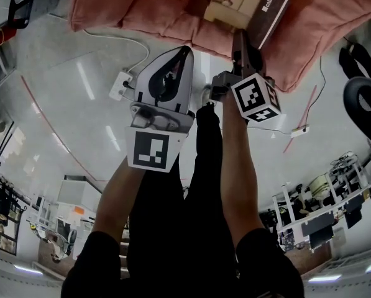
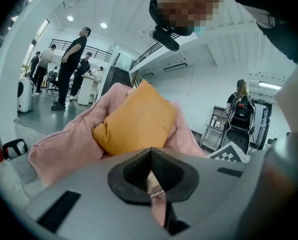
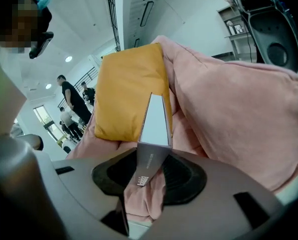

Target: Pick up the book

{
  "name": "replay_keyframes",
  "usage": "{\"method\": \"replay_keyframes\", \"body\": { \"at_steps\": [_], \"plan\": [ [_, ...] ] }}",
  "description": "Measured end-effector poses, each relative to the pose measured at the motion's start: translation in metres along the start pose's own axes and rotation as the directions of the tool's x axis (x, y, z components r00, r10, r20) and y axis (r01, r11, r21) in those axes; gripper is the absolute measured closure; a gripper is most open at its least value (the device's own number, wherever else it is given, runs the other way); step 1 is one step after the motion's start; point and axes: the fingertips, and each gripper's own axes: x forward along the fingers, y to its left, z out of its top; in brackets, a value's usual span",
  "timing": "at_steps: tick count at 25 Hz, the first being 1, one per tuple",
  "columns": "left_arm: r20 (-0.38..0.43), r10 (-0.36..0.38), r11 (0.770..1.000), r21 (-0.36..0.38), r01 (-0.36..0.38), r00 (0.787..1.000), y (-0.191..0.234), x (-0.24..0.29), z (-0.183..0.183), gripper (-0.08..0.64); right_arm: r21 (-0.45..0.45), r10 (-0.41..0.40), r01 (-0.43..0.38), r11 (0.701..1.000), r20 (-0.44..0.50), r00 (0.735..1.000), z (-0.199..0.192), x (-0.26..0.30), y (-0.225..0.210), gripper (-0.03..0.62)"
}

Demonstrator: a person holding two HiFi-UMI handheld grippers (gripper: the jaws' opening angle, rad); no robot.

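Observation:
The book (image 1: 267, 16) has a dark spine and a pictured cover, and it hangs tilted over the pink cushion (image 1: 141, 8) at the top of the head view. My right gripper (image 1: 241, 42) is shut on the book's lower end. In the right gripper view the book (image 3: 154, 120) stands edge-on between the pads, its grey spine facing me at my right gripper (image 3: 149, 170). Behind it a yellow pillow (image 3: 129, 94) lies on the pink cushion (image 3: 238, 119). My left gripper (image 1: 184, 51) hovers over the floor left of the book, jaws together and holding nothing, pointing at the yellow pillow (image 2: 136, 119).
A white power strip (image 1: 120, 85) with its cable lies on the pale floor by the cushion. A black chair (image 1: 365, 104) stands at the right, with a thin red cable nearby. Several people (image 2: 71, 64) stand far behind the cushion.

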Motion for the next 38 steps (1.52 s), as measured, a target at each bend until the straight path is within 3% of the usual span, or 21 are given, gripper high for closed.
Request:
{"method": "replay_keyframes", "body": {
  "at_steps": [16, 38],
  "plan": [
    [0.038, -0.01, 1.0, 0.008, 0.009, 0.999, -0.028, -0.012, 0.034, 0.554, -0.185, -0.027, 0.022, 0.982, -0.023, 0.999, 0.02, -0.032, 0.013, 0.442],
    [0.096, 0.006, 1.0, 0.01, -0.007, 0.995, -0.062, -0.043, 0.091, 0.554, -0.33, -0.039, 0.022, 0.944, -0.045, 0.998, 0.058, -0.097, 0.028, 0.446]
  ]
}}
